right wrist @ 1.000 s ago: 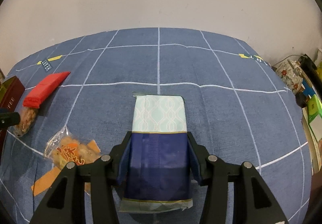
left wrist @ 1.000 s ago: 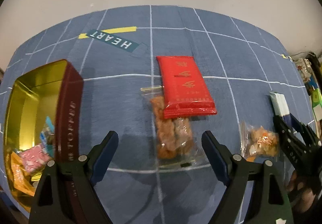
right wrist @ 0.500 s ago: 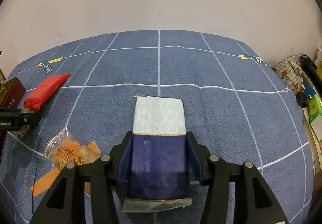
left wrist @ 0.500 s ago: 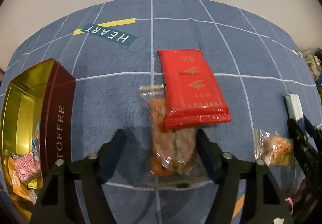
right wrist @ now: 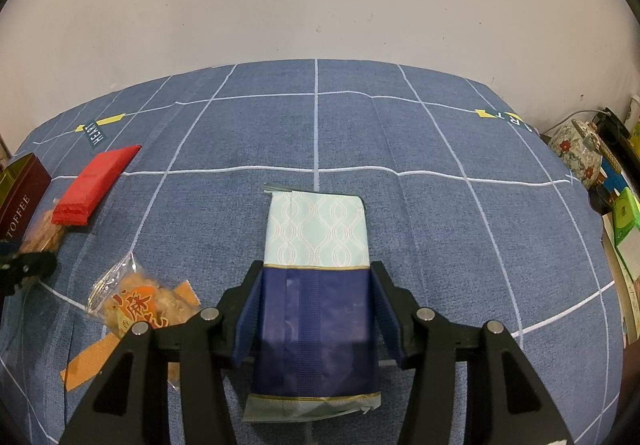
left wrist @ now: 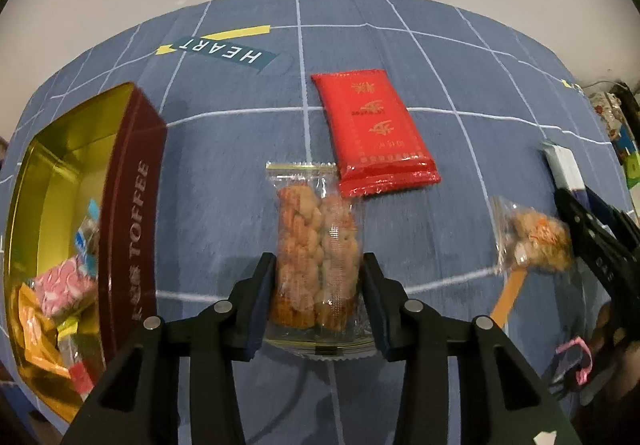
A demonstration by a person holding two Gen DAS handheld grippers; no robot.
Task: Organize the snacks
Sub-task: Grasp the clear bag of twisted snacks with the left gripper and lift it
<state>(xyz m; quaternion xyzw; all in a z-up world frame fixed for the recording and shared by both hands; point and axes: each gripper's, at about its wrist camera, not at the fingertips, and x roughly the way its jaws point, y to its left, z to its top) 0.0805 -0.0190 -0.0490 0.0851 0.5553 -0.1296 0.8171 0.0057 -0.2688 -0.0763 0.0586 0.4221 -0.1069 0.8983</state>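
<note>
A clear packet of fried twists (left wrist: 316, 221) lies on the blue cloth between the fingers of my left gripper (left wrist: 316, 265). The jaws are closing and the pads touch its two long sides. A red packet (left wrist: 376, 133) lies just beyond it, its near corner over the clear wrapper. In the right wrist view my right gripper (right wrist: 316, 273) is shut on a navy and pale green packet (right wrist: 316, 229) that rests on the cloth. Another clear snack bag (right wrist: 140, 305) lies to its left. The open toffee tin (left wrist: 132, 205) stands at the left.
The tin holds several wrapped sweets (left wrist: 60, 285). An orange strip (right wrist: 92, 357) lies under the snack bag. A flowered teapot (right wrist: 576, 153) and green boxes (right wrist: 624, 213) stand off the cloth's right edge. A white wall rises behind the cloth.
My left gripper has come forward and down around the clear packet and its jaws have narrowed from wide to touching it. The right gripper and its packet have not moved.
</note>
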